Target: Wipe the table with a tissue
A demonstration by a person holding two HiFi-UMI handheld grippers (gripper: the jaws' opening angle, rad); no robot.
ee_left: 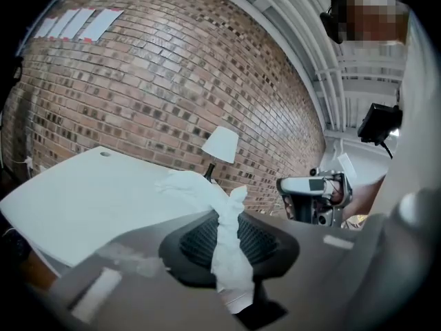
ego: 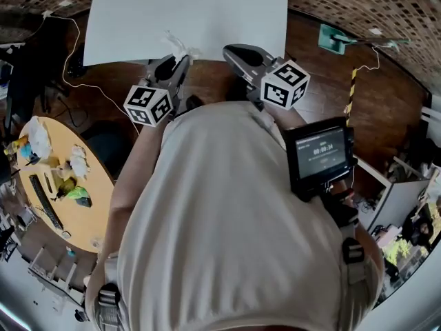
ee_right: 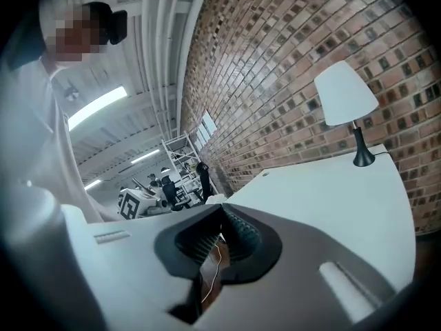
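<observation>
While a person's pale shirt fills most of the head view and hides both hands, two grippers reach toward a white table at 12 o'clock, its far side cut off by the frame edge. The left gripper has its ribbed pads clamped on a twisted white tissue. The tissue's crumpled free end sticks out past the fingertips at the table's near edge, and its lower end drops out of sight between the pads. Whether the tissue touches the tabletop cannot be told. The right gripper, just beside it at 1 o'clock, holds nothing: its pads meet at the tips, and only a sliver of brown floor and a thin pale cable show through the gap below. A white-shaded lamp stands at the table's far corner against a brick wall. A small dark screen sits by the person's shoulder at 3 o'clock, its readout too small to make out. A yellow oval table at 9 o'clock carries clutter too small to identify.
</observation>
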